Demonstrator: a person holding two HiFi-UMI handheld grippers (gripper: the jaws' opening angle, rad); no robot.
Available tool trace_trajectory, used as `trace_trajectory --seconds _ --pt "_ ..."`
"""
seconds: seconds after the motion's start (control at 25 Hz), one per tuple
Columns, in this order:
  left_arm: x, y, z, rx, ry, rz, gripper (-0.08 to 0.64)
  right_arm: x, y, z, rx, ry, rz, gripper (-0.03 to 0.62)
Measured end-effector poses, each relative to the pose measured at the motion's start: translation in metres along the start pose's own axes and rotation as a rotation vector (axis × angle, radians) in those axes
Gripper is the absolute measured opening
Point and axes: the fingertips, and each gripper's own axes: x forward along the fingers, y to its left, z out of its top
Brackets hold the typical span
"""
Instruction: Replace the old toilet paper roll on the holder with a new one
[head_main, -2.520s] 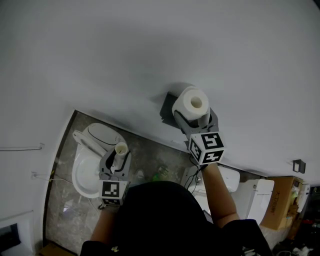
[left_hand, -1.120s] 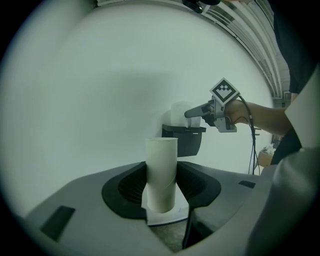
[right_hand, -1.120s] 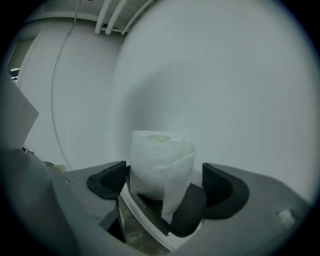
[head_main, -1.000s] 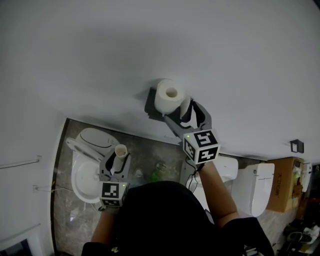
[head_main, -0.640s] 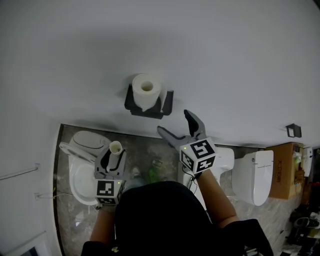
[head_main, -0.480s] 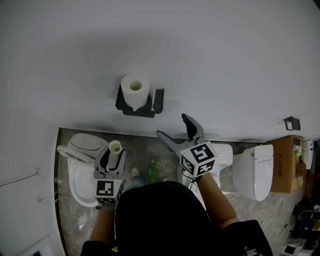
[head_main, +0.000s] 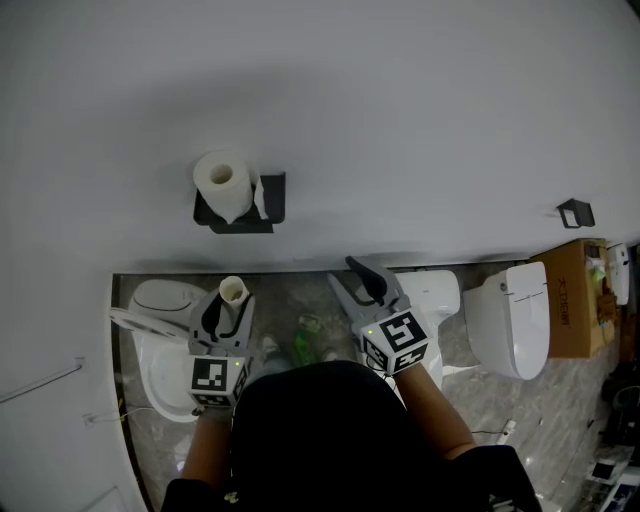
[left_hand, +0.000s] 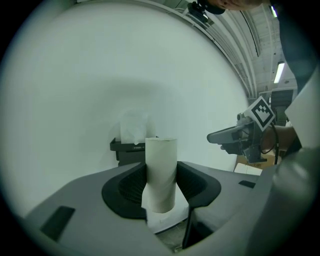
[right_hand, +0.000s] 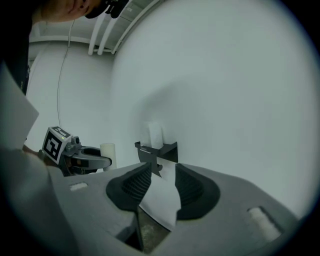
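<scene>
A full white toilet paper roll (head_main: 222, 180) sits on the black wall holder (head_main: 240, 216), with a sheet hanging down in front. My left gripper (head_main: 228, 308) is shut on the empty cardboard tube (head_main: 233, 291), which stands upright between its pads (left_hand: 161, 172). My right gripper (head_main: 356, 282) is off to the right of the holder and below it, apart from the roll. Its jaws are closing with nothing between them (right_hand: 162, 187). Both gripper views show the holder (left_hand: 131, 148) (right_hand: 157, 150) some way ahead on the white wall.
A white toilet (head_main: 165, 340) stands below my left gripper. Two more toilets (head_main: 430, 292) (head_main: 515, 318) line the wall to the right, then a cardboard box (head_main: 575, 300). A green bottle (head_main: 308, 347) lies on the stone floor. A small black hook (head_main: 571, 212) is on the wall.
My right gripper let go of the new roll on the holder and drew back down and away. Its jaws have narrowed. The left gripper kept the tube and rose slightly.
</scene>
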Motion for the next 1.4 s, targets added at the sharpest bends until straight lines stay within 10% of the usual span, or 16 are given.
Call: trace_trajectory --seconds 0.4,1.4 --pt "0.006 -0.023 0.013 0.004 -0.023 -0.054 0.195 -0.033 -0.008 -0.004 -0.002 -0.058 -0.016 0.006" --pt "0.008 -0.019 0.018 0.018 -0.035 -0.079 0.195 -0.028 -0.006 -0.006 -0.008 -0.078 -0.022 -0.002"
